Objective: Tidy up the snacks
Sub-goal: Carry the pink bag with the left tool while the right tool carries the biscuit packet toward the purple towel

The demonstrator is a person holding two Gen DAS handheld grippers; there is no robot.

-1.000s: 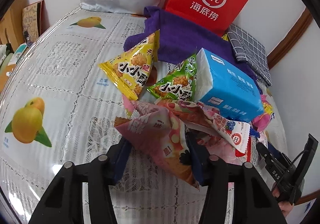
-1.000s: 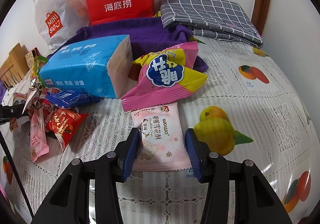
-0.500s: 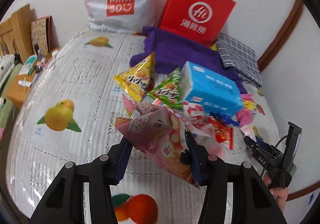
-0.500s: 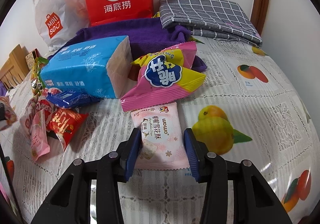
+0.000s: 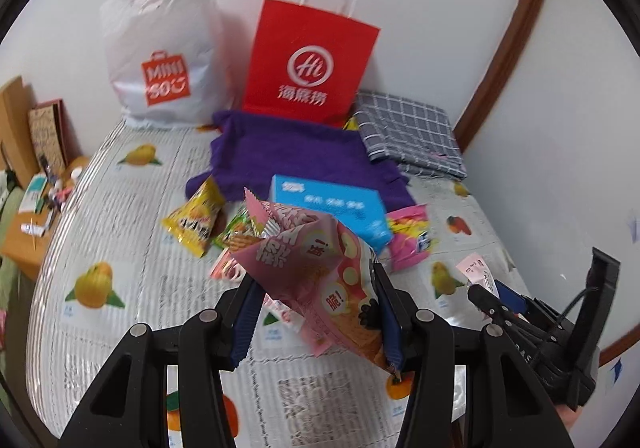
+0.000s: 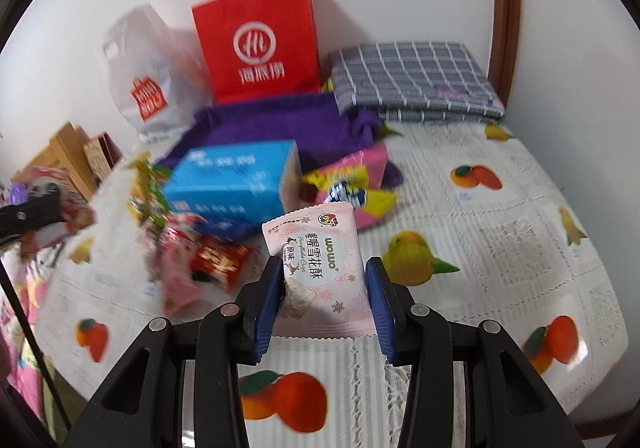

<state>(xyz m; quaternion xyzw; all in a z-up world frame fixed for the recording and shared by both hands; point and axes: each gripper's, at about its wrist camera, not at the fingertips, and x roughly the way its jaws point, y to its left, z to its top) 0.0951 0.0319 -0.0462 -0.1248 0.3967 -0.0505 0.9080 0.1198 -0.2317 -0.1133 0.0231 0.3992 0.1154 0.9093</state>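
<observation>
My left gripper (image 5: 316, 312) is shut on a crumpled pink snack bag (image 5: 316, 268) and holds it high above the table. My right gripper (image 6: 324, 288) is shut on a flat pale pink snack packet (image 6: 320, 260), also lifted off the table; it shows in the left wrist view (image 5: 474, 268) too. On the table lie a yellow triangular bag (image 5: 196, 220), a green one (image 5: 236, 236), a pink and yellow bag (image 6: 352, 184), small red packets (image 6: 216, 260) and a blue tissue pack (image 6: 236, 180).
A red paper bag (image 5: 308, 64) and a white plastic bag (image 5: 164, 48) stand against the back wall. A purple towel (image 5: 288, 152) and a folded grey checked cloth (image 6: 412, 84) lie behind the snacks. The tablecloth (image 6: 500, 240) has fruit prints. A wooden shelf (image 5: 24, 184) stands to the left.
Both grippers have risen and pulled back from the table. The left carries the crumpled pink bag up; the right has lifted the pale pink packet off the cloth.
</observation>
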